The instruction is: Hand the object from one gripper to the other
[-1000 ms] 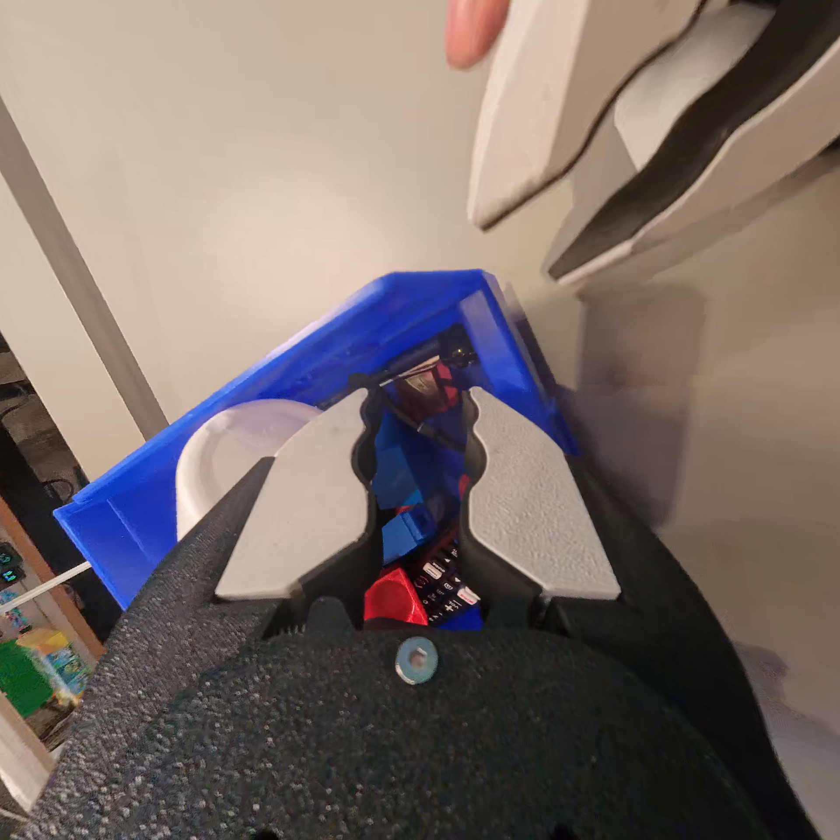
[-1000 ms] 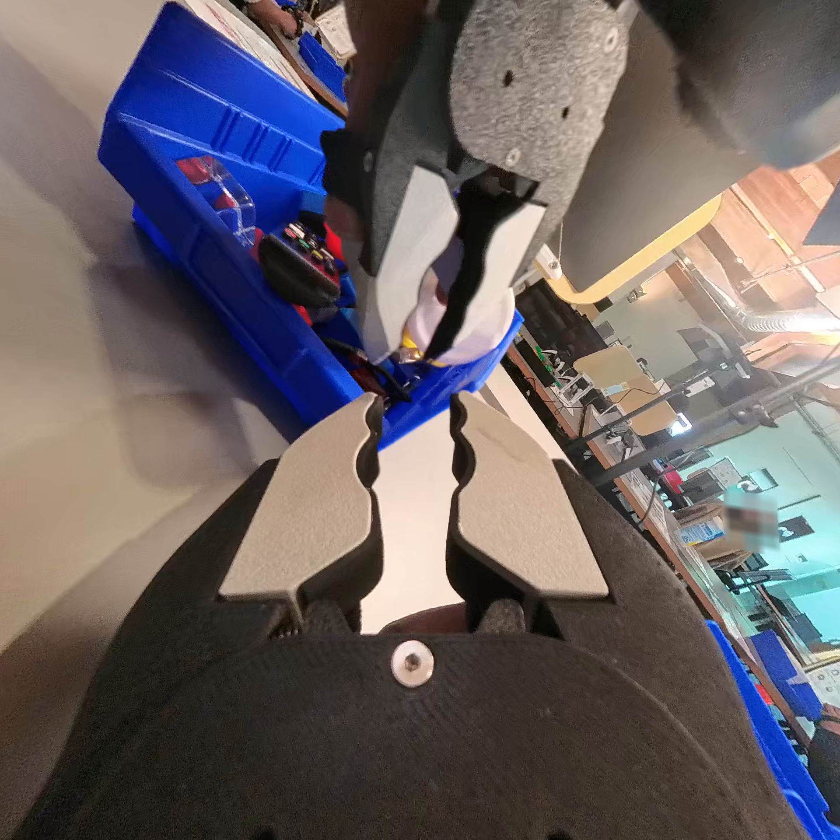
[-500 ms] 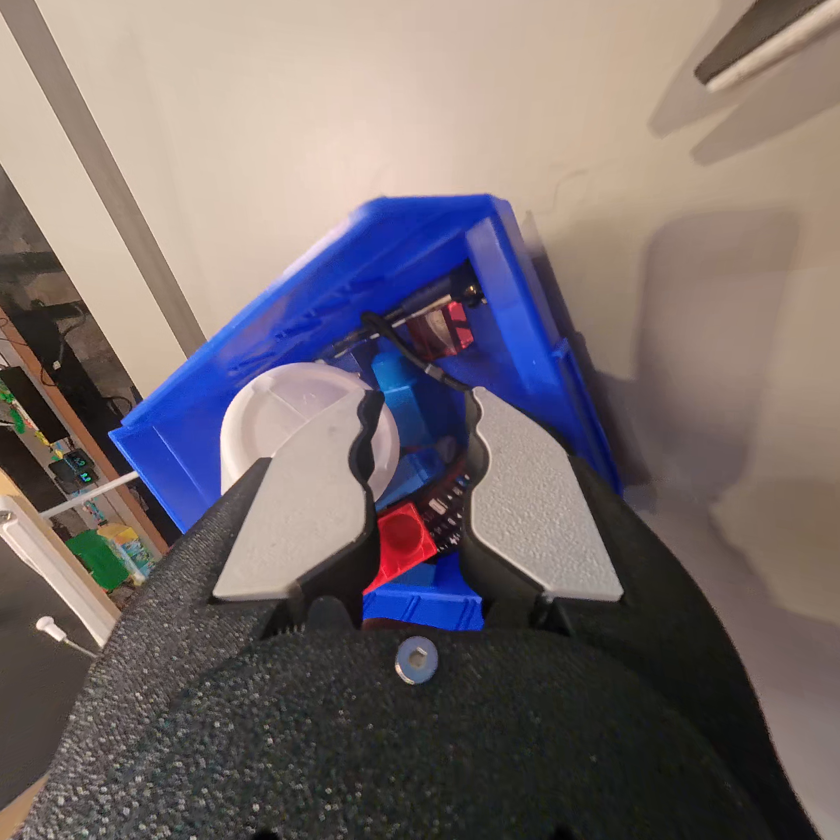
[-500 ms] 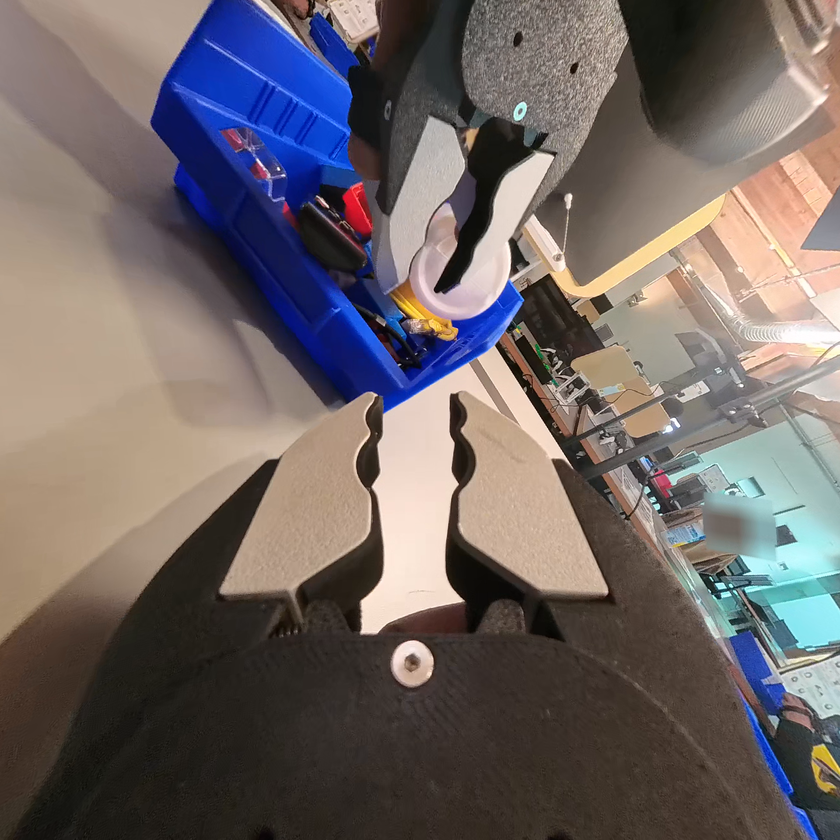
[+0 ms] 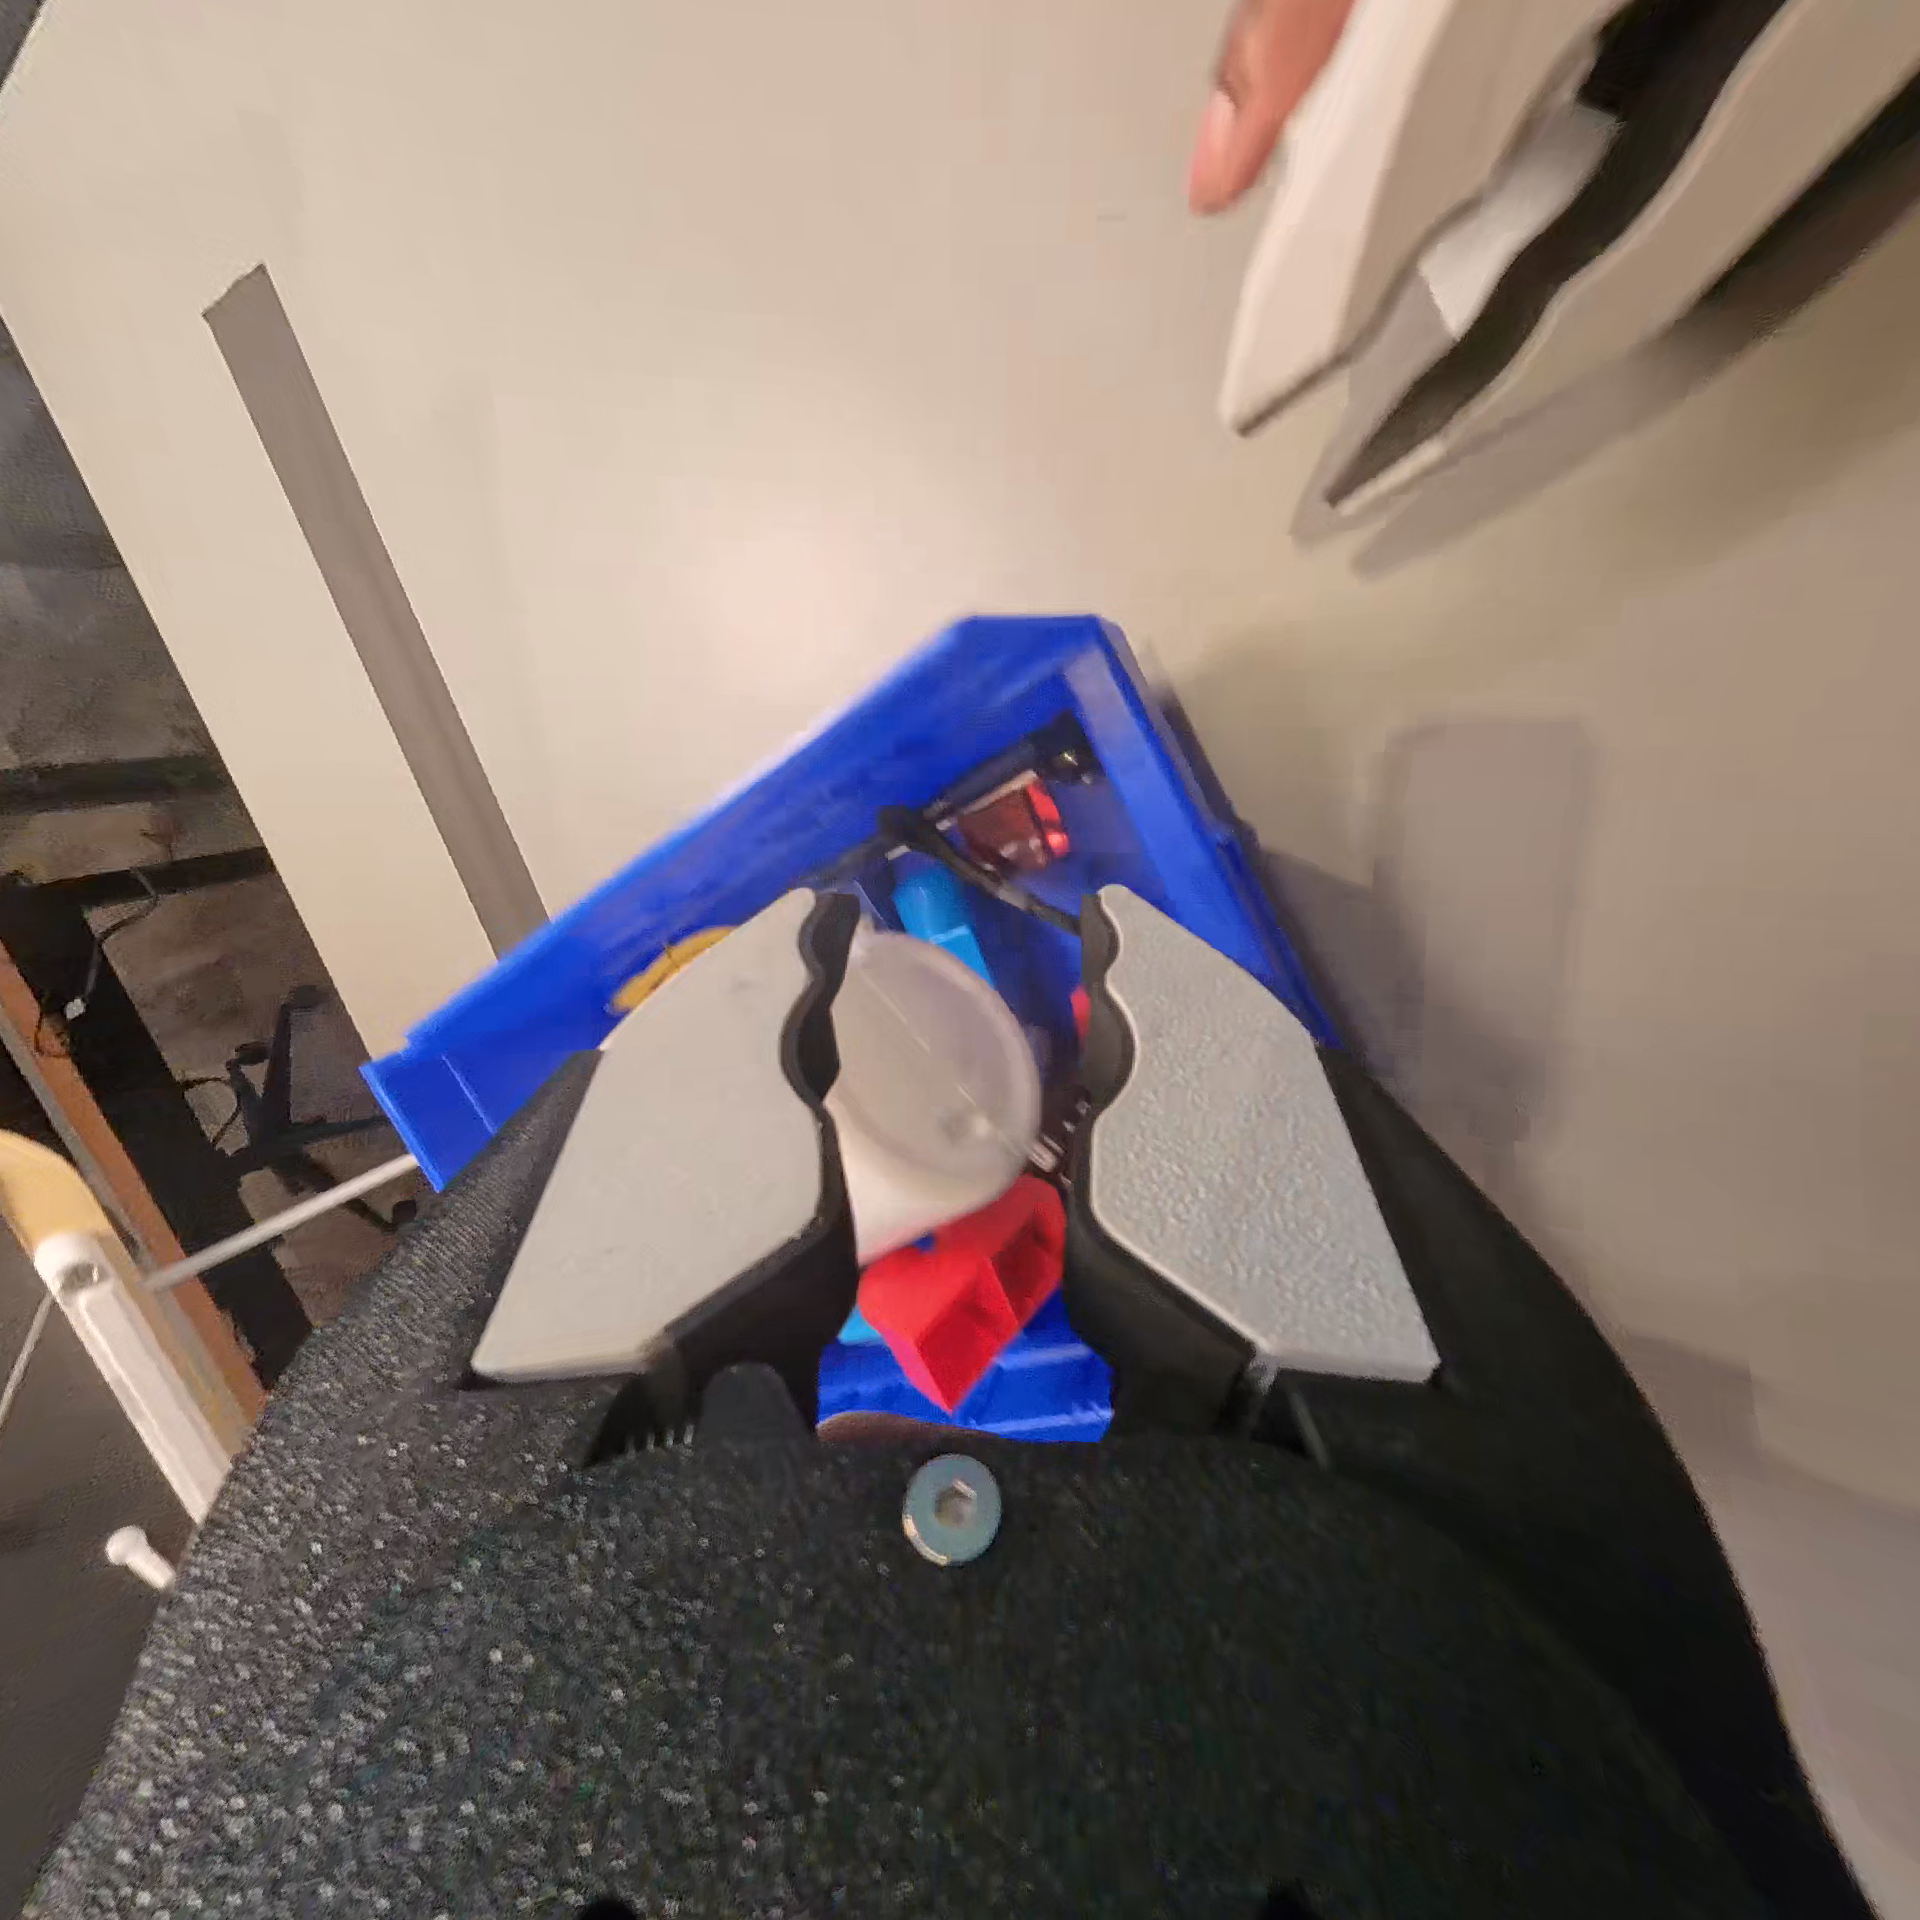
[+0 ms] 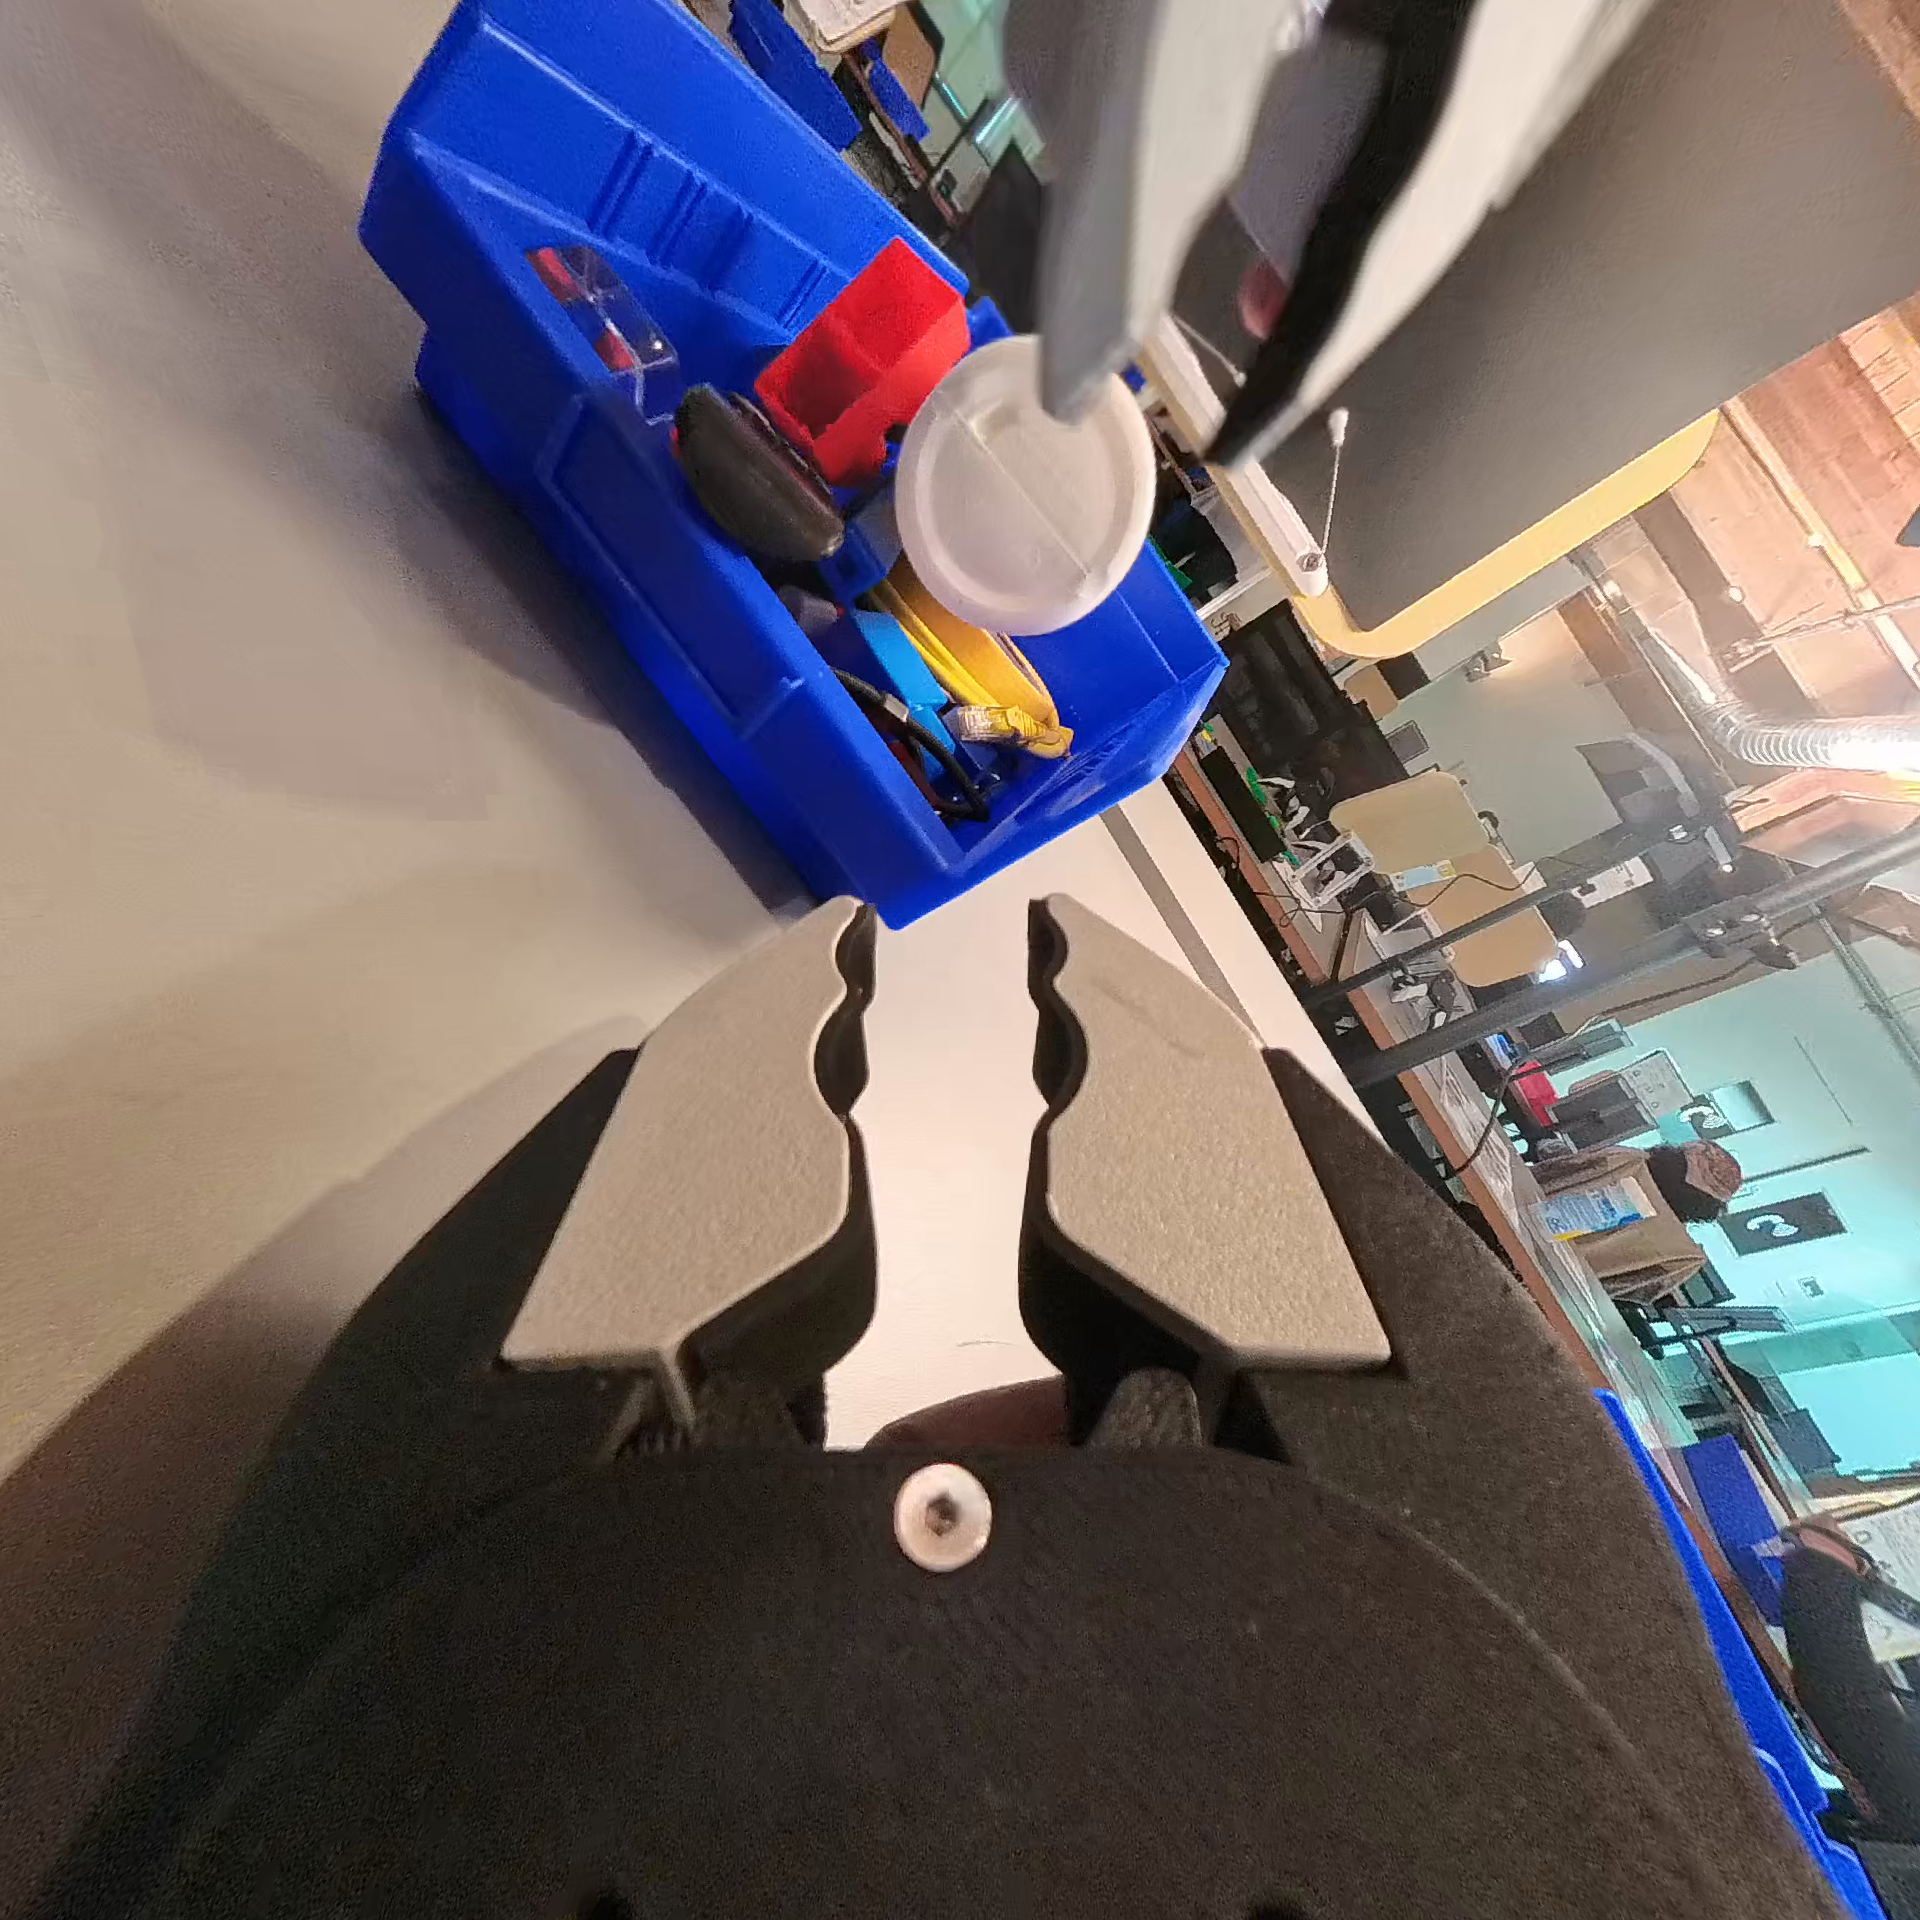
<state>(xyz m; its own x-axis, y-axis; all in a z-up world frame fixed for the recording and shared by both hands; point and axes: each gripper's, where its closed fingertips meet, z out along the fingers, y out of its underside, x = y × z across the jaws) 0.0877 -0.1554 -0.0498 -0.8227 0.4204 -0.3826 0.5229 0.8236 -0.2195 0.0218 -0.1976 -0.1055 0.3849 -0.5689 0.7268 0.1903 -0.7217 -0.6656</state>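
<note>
A white round lid (image 5: 935, 1070) stands tilted in the blue bin (image 5: 727, 883). It sits between the fingers of my left gripper (image 5: 966, 904), leaning on the left finger with a gap to the right one. The left gripper is open. In the right wrist view the left gripper (image 6: 1153, 426) hangs over the bin (image 6: 644, 208) with one fingertip on the lid (image 6: 1023, 488). My right gripper (image 6: 951, 912) is open and empty, above the table short of the bin. It also shows at the top right of the left wrist view (image 5: 1283, 462).
The bin also holds a red block (image 6: 862, 364), a black oval device (image 6: 753, 478), a yellow cable (image 6: 977, 675) and a clear red piece (image 6: 603, 312). The pale table (image 6: 260, 727) ends just right of the bin. Desks and another blue bin (image 6: 1714, 1507) lie beyond.
My left gripper has dropped into the bin and the white lid, flat to its left before, now stands tilted between its fingers. The right gripper has drawn back from the bin.
</note>
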